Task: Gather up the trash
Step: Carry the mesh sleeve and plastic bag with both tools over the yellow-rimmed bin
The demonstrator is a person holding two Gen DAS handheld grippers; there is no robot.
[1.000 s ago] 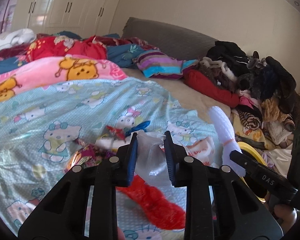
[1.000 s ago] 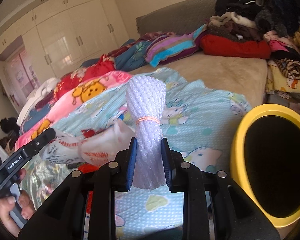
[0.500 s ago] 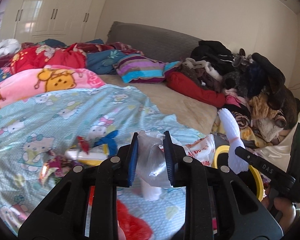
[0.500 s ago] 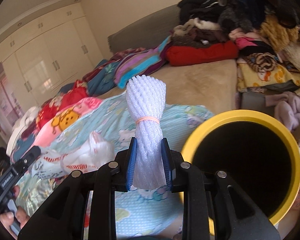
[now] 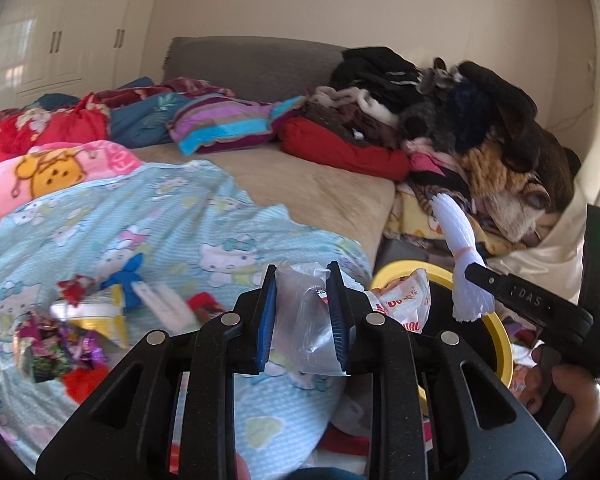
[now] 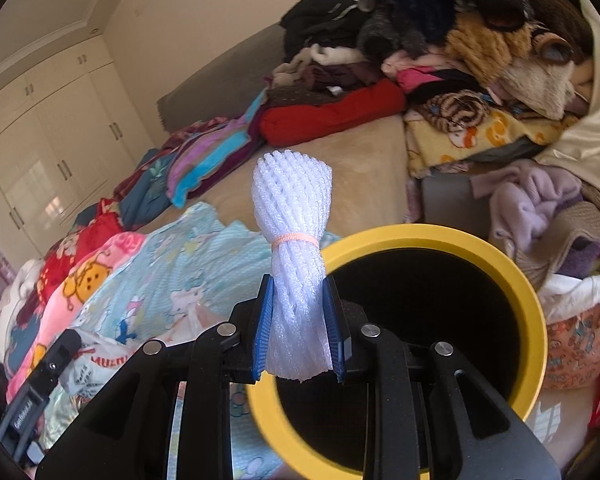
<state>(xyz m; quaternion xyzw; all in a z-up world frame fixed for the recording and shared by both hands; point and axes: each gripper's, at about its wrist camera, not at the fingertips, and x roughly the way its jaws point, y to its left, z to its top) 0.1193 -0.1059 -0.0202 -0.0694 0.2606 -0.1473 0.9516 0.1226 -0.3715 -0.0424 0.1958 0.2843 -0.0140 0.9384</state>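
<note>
My right gripper: pinches a white foam net roll, standing up.
My left gripper: pinches a crinkly clear plastic bag.
Round yellow bin: just past my right gripper, nearer it.

hand-held gripper: 2 | foam net roll: 1 | plastic bag: 1 | yellow bin: 1

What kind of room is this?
Most likely a bedroom: there's a big bed with a cartoon blanket, tall wardrobes along the wall, and a heap of clothes piled on it.
</note>
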